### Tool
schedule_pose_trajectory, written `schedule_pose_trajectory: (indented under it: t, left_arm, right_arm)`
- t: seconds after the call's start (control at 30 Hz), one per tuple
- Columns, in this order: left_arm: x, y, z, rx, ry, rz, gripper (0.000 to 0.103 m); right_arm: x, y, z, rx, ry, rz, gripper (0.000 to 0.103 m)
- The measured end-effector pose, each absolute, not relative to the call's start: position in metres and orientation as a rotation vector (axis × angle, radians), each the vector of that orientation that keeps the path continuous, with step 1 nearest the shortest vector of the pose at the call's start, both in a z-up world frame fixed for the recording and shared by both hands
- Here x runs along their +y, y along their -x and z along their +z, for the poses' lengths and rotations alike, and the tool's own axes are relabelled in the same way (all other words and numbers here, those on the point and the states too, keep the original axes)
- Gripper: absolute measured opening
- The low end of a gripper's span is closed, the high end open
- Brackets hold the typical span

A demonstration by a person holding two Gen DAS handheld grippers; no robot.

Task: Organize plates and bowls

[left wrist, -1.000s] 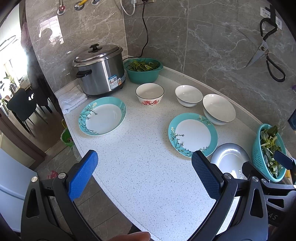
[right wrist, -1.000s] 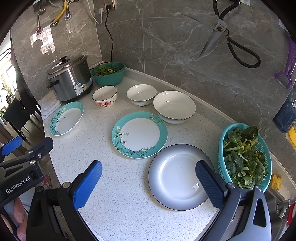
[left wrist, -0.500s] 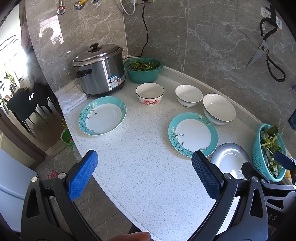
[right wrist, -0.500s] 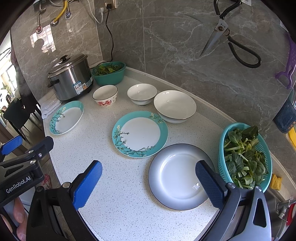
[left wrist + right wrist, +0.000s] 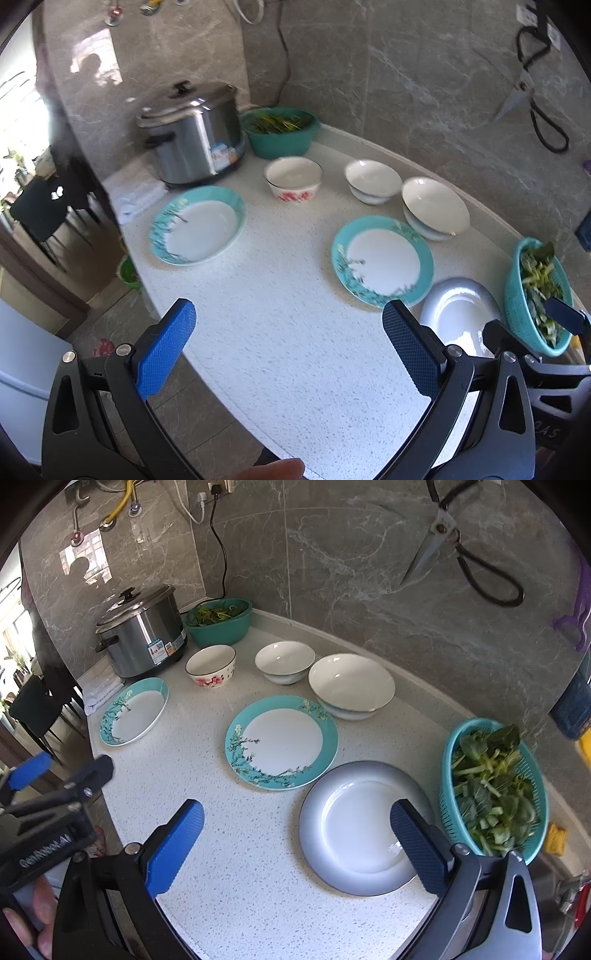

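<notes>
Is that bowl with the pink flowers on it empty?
Empty: the flowered bowl stands upright, and its white inside shows nothing in it.

Three plates, upright: teal floral plate [image 5: 133,712] at worktop's left edge; second teal floral plate [image 5: 281,742] central; grey-rimmed plate [image 5: 354,825] nearer front edge. Three bowls along back edge: pink-flowered bowl [image 5: 211,664], small white bowl [image 5: 284,661], wide white bowl [image 5: 351,686].

The left gripper [image 5: 290,349] hangs with blue pads wide apart, holding nothing. The right gripper [image 5: 295,843] is likewise spread and empty.
</notes>
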State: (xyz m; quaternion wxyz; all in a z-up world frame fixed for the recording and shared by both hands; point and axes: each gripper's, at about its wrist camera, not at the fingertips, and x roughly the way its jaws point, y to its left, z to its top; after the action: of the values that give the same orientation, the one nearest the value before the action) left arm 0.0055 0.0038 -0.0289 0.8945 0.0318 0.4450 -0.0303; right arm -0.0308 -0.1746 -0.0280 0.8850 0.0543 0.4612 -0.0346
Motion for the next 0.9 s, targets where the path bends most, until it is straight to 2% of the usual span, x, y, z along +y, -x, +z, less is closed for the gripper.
schedule_pose_trajectory:
  t: [0.27,0.37,0.43,0.53,0.63,0.73,0.83,0.9]
  left_arm:
    - [-0.006,-0.020,-0.133,1.217,0.113,-0.370,0.101]
    - [-0.008,-0.025,-0.165,1.267,0.241,-0.463,0.101]
    - [-0.020,-0.027,-0.181,1.288,0.187,-0.493,0.101]
    - [-0.044,-0.024,-0.196,1.232,0.101,-0.595,0.101]
    - [-0.064,-0.034,-0.202,1.221,0.142,-0.667,0.101]
    - [-0.084,-0.053,-0.217,1.353,0.110,-0.641,0.100]
    - [-0.092,-0.068,-0.231,1.393,0.178,-0.660,0.074]
    - [-0.103,-0.076,-0.238,1.413,0.175,-0.684,0.074]
  right_arm:
    - [-0.243,0.064,-0.099,1.040,-0.473,0.016,0.102]
    - [-0.278,0.085,-0.130,1.019,-0.615,0.013,0.094]
    - [-0.303,0.096,-0.155,1.020,-0.739,0.002,0.078]
    - [-0.330,0.109,-0.180,0.974,-0.875,0.006,0.076]
    - [-0.350,0.121,-0.195,0.895,-0.982,0.024,0.075]
    - [-0.364,0.128,-0.207,0.830,-1.047,0.029,0.068]
    - [-0.376,0.130,-0.216,0.813,-1.083,0.012,0.064]
    - [-0.384,0.134,-0.222,0.798,-1.111,0.002,0.059]
